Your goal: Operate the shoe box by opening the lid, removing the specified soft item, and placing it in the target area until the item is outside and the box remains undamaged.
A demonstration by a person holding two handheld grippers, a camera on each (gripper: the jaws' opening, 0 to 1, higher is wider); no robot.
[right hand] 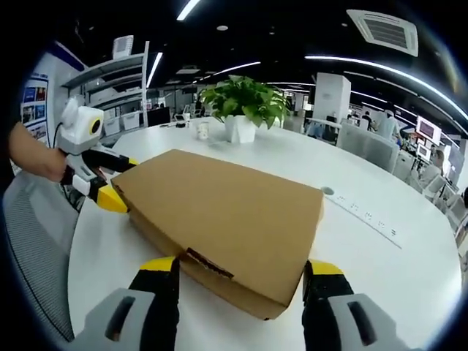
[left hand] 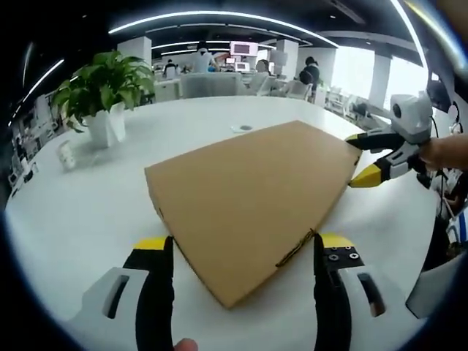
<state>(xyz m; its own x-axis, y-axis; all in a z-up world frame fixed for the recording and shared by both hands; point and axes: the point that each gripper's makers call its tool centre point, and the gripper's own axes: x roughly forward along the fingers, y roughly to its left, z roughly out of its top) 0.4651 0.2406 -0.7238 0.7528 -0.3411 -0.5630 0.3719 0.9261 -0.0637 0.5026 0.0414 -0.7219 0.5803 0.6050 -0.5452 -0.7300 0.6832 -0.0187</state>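
Two grippers frame a closed brown cardboard shoe box [left hand: 245,201] that lies flat on the round white counter [left hand: 88,219], lid still down; in the left gripper view the left gripper [left hand: 243,252] has its black, yellow-tipped jaws spread wide to either side of the box's near corner, not touching it as far as can be told; the right gripper [left hand: 363,157] comes in from the right, its yellow tips at the box's far right corner, one jaw above the edge and one below, parted, with a person's hand [left hand: 446,152] behind it; in the right gripper view the shoe box [right hand: 219,212] sits just ahead of the right gripper [right hand: 241,272], whose jaws stand wide apart flanking the near corner, a dark label strip showing on the box's front wall; the left gripper [right hand: 111,186] appears at the left, against the box's far left corner, jaws open around the edge; a potted green plant [left hand: 102,91] in a white pot stands on the counter beyond the box, well apart from it, with a small white cup [right hand: 202,130] near it; a grey mesh chair [right hand: 36,248] sits beside the counter; office desks and ceiling light strips lie behind.
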